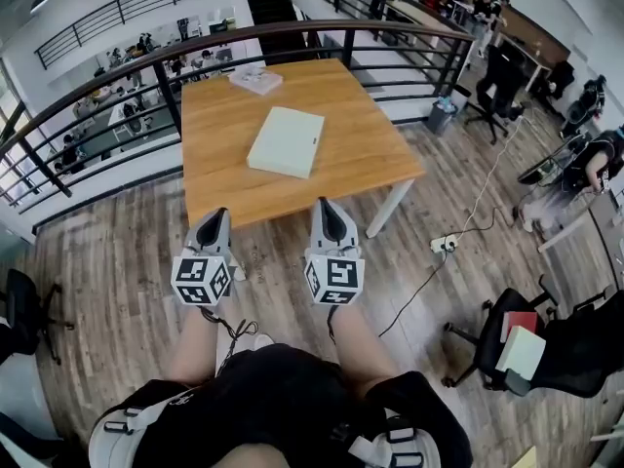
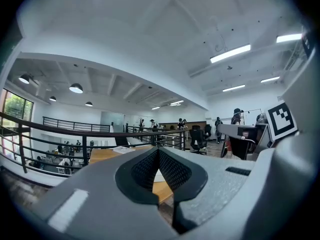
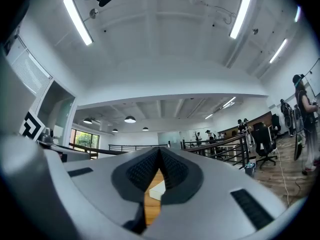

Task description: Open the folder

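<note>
Pale cream flat rectangular folder (image 1: 286,141) lies closed near the middle of the square light-brown wooden table (image 1: 219,188), turned a little off the table's edges. It sits well apart from a small white stack of paper-like things (image 1: 255,79) at the far side. The left gripper (image 1: 218,216) and the right gripper (image 1: 329,209) hang side by side just short of the table's near edge. Each has its jaws clenched together on nothing, and neither touches the folder.

The main risk, as I judge it, is the clenched jaws themselves. They would have to part before they could pinch a thin cover, and a blunt closed tip could only shove the folder across the smooth wood. With nothing pinning it, a push from the near side could send it sliding toward the far edge and the stack. Which edge is the spine cannot be told from here, so a lift at the wrong edge would raise the whole folder instead of its cover.
</note>
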`<state>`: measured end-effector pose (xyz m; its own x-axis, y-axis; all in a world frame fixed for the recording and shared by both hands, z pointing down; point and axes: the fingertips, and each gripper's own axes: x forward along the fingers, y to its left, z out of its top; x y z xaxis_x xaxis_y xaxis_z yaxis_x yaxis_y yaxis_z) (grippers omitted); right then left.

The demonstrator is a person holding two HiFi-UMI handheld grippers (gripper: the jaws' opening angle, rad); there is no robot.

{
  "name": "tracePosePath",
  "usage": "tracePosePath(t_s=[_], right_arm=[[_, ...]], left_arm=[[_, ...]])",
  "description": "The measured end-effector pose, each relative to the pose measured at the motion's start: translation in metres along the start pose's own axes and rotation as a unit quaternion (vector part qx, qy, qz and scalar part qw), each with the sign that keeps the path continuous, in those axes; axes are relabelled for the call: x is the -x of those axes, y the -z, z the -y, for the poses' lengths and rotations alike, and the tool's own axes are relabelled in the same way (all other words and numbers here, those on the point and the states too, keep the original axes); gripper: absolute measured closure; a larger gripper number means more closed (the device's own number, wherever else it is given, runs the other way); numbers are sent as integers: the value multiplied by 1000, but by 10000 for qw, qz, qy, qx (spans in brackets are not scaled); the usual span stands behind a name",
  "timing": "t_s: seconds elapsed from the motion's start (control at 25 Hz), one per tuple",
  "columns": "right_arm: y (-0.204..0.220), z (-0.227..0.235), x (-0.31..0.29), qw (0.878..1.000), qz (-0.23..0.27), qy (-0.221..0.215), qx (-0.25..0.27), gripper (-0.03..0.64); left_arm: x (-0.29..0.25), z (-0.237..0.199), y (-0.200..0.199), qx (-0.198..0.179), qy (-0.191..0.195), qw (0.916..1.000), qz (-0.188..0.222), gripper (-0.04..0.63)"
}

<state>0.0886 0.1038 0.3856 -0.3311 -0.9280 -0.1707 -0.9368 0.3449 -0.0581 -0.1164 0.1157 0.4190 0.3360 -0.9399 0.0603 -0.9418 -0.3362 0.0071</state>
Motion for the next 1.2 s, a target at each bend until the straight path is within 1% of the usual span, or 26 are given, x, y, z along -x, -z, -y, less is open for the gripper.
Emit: tracePosePath(t_s=[0.48, 0.72, 0.92, 1.04, 1.2], right_arm=[[12, -24, -23, 9999, -56, 128, 31, 611], [16, -45, -42, 9997, -56, 248, 73, 611], [22, -61, -50, 9993, -110, 320, 147, 611], [25, -61, -56, 9990, -145, 365, 198, 611], [28, -53, -69, 9988, -153, 443, 146, 611]], left_arm=[[-7, -36, 2, -10, 111, 9999, 24, 597], [-16, -61, 1, -5, 311, 9995, 66, 596], [-27, -67, -2, -23, 561, 9983, 145, 597], [-33, -71, 1, -17, 648, 9978, 144, 596], [-45, -81, 6, 83, 668, 9977, 76, 595]])
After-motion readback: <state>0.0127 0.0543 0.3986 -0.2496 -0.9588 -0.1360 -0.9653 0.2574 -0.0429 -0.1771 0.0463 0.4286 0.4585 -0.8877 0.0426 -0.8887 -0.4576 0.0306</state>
